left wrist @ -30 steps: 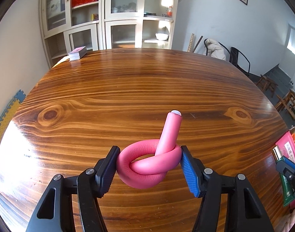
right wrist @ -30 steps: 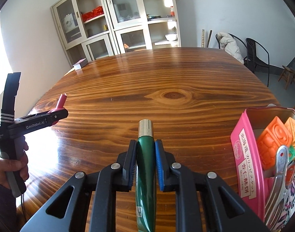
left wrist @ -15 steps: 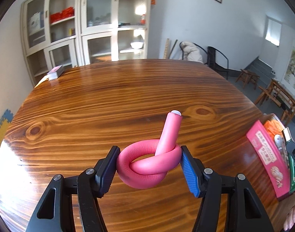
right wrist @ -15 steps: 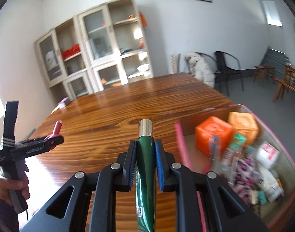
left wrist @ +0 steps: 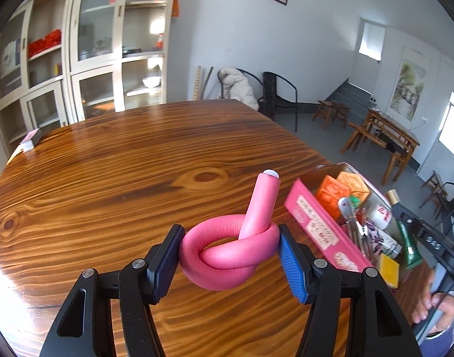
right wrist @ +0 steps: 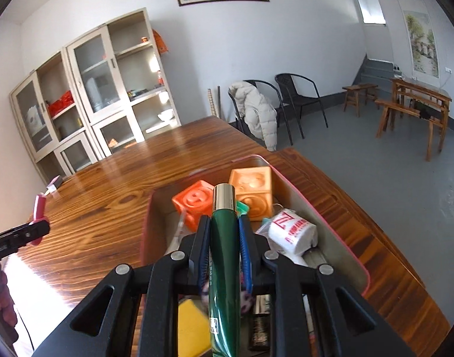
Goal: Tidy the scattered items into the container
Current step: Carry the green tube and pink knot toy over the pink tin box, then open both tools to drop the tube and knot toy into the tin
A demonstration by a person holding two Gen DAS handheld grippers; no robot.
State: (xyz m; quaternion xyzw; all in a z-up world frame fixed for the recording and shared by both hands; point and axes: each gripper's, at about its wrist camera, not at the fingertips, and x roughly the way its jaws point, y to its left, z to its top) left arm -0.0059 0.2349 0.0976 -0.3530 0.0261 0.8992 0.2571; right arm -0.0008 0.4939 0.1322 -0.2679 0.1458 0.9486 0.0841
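Observation:
My left gripper (left wrist: 229, 248) is shut on a knotted pink foam roller (left wrist: 229, 253), held above the wooden table (left wrist: 108, 184) just left of the pink container (left wrist: 322, 232). My right gripper (right wrist: 224, 238) is shut on a green tube with a gold cap (right wrist: 224, 255) and holds it over the open pink container (right wrist: 339, 238). The container holds two orange cubes (right wrist: 194, 203), a white roll (right wrist: 292, 229), a yellow item (right wrist: 191, 324) and other small things. The left gripper also shows at the left edge of the right wrist view (right wrist: 24, 232).
A small box (left wrist: 30, 139) lies at the table's far left corner. Cabinets (left wrist: 78, 59) stand behind the table. Black chairs (right wrist: 298, 101), one with a white coat, and wooden benches (right wrist: 411, 110) stand on the floor to the right.
Both grippers have swung to the right. The right gripper now holds the green tube over the container. The left gripper brought the pink roller next to the container's left wall.

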